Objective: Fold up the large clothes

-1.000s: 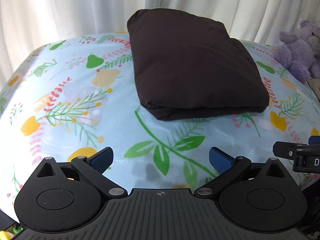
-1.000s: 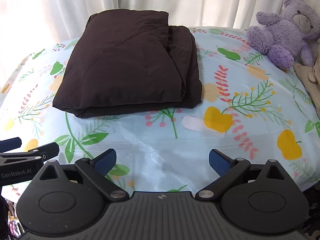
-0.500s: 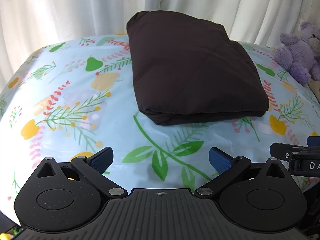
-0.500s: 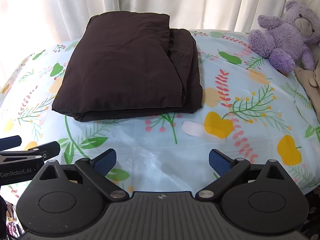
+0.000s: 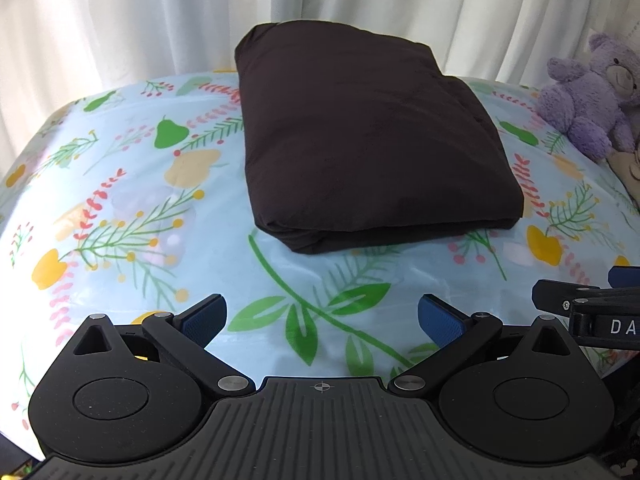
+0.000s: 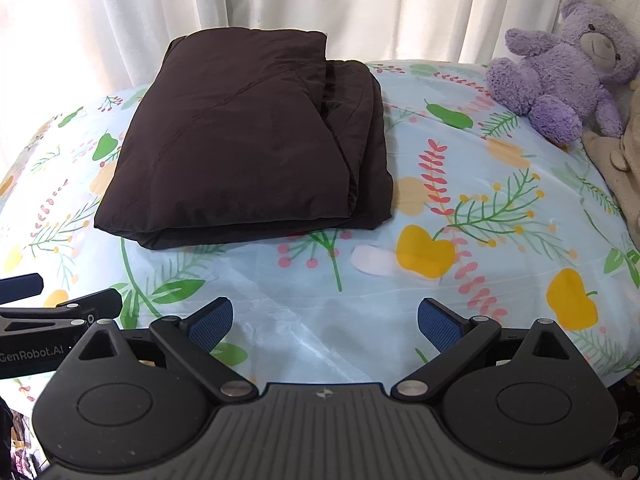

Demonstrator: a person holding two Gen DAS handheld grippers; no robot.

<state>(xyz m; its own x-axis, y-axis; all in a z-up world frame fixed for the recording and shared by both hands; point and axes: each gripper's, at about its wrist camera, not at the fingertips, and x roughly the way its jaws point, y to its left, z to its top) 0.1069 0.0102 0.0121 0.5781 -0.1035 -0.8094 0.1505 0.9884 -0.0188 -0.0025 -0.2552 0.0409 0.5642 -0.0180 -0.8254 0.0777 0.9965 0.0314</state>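
Claws (image 5: 320, 316) (image 6: 325, 318) gape; folded dark garment (image 6: 248, 152) lies lengthwise away.

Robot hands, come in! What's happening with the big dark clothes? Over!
Left gripper open, empty. Right gripper open, empty. Dark garment folded flat on the floral cover, untouched. Nothing in the way; purple teddy off to the right.

A white pleated curtain (image 6: 360, 4) hangs across the whole back, glowing with daylight that comes through it, brightest at its left. In front of the curtain lies a surface under a pale blue sheet (image 6: 320, 288) printed with pears, apples and leafy sprigs, its glossy fabric catching the light.
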